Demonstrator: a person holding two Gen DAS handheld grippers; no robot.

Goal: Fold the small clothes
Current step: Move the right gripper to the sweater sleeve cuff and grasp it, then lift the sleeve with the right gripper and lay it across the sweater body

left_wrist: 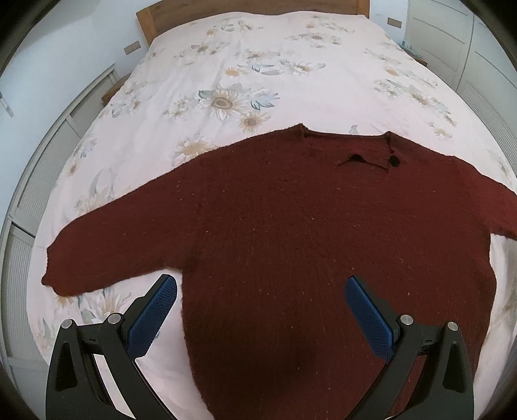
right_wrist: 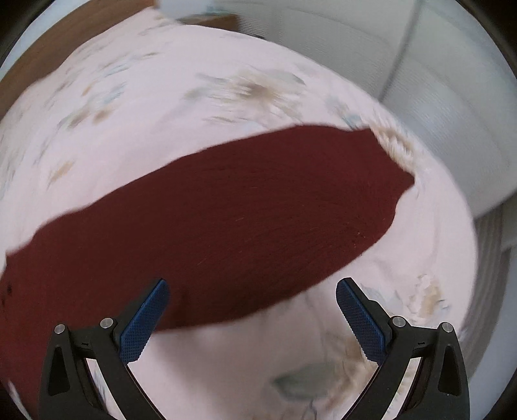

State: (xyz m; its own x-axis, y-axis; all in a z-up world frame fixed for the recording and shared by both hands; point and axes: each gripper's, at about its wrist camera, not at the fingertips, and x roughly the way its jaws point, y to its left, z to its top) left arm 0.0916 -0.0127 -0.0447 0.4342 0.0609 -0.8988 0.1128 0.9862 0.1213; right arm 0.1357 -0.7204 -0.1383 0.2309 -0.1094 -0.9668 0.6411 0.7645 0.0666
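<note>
A dark red knitted sweater [left_wrist: 290, 219] lies flat on the bed, neck at the far side, both sleeves spread out. Its left sleeve [left_wrist: 106, 248] reaches toward the bed's left edge. My left gripper [left_wrist: 261, 287] is open and empty, above the sweater's lower body near its left side seam. In the right wrist view the sweater's right sleeve [right_wrist: 226, 226] runs across the sheet to its cuff [right_wrist: 397, 190]. My right gripper [right_wrist: 251, 290] is open and empty, just above the sleeve's near edge. This view is blurred.
The bed has a pale pink sheet with a flower print [left_wrist: 232, 80] and a wooden headboard [left_wrist: 152, 16] at the far end. White louvred cupboard doors [left_wrist: 478, 64] stand along the right side, and white panels [left_wrist: 38, 181] along the left.
</note>
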